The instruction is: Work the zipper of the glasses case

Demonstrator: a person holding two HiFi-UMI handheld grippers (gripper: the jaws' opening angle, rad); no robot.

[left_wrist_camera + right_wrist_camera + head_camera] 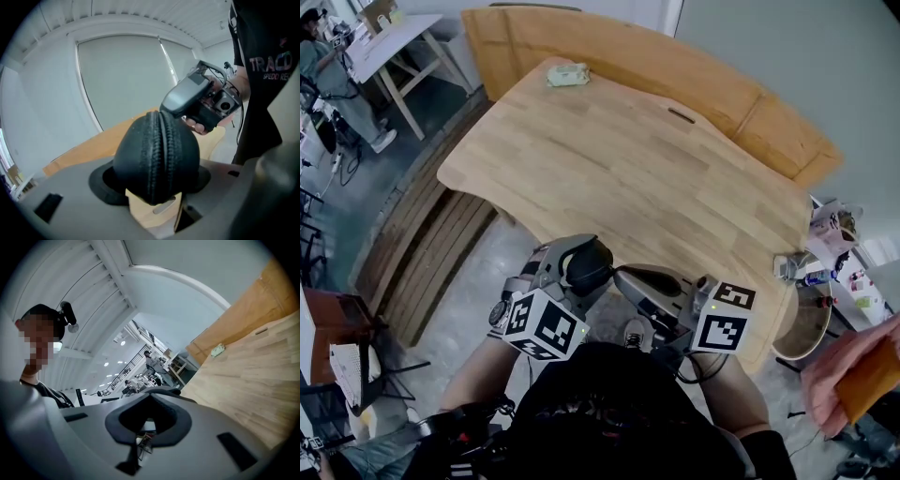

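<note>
While clamping with the left gripper [155,183], treat the glasses case [136,150] as a semi-rigid shell: probably light, stiff enough to resist the pads, covered in matt black fabric giving fair friction. Note its position: grasped at one rounded end between the left jaws, held in the air close to the body, by the near edge of the wooden table [619,159].

Keep the clamp on the two broad faces, clear of the zipper [158,154] (running down the middle of the exposed end, teeth meshed along the whole visible stretch). Avoid squeezing across the seam, as likely to pinch the teeth and stall the slider. Expect no slider or pull tab on the exposed stretch; look further round the shell.

Take hold of the pull tab only, probably small and thin, with the pad tips of the right gripper [148,420]. Observe the right jaws clenched together with nothing recognisable between them, tip near the case (contact not determinable). Part them before approaching the tab.

Regard the case as the only container in play: closed, contents hidden. Assume glasses possibly inside and limit clamping force accordingly.

Disregard the small pale green object [567,75] at the far end of the table, well apart.
</note>
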